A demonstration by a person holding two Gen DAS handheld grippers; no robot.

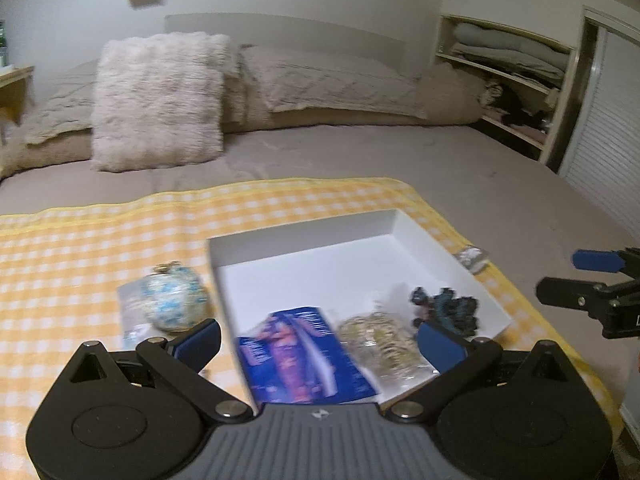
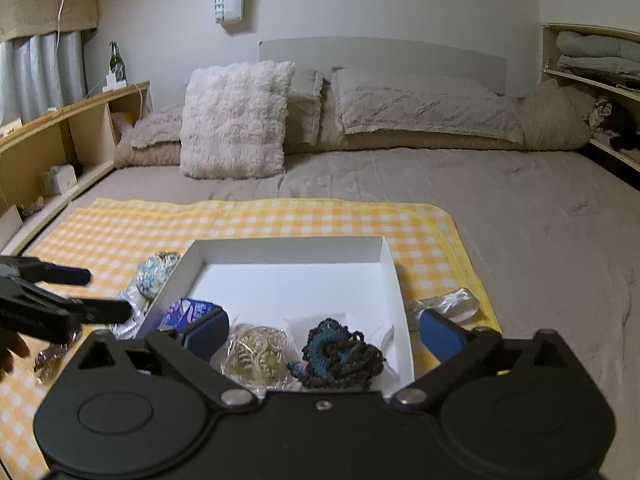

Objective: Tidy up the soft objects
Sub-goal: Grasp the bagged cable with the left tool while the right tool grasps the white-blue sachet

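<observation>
A white box (image 2: 392,276) sits on a yellow checked blanket (image 2: 280,216) on the bed. Inside it, near the front, lie a blue packet (image 1: 304,356), a clear bag of pale yarn bits (image 2: 260,354) and a dark knitted bundle (image 2: 340,354).

Still outside the box, just to its left, is a round blue-and-white ball (image 1: 176,300) that rests on a clear bag. It looks soft and light, and I think it will squash a bit when squeezed. The best place to hold it looks like the round middle, from both sides, with a gentle squeeze.

A crinkly silver bag (image 2: 452,302) lies just right of the box. It looks thin and slippery, so an edge may be easiest to pinch.

The left gripper (image 1: 318,338) is wide apart and holds nothing. The right gripper (image 2: 324,332) is wide apart too, and empty.
</observation>
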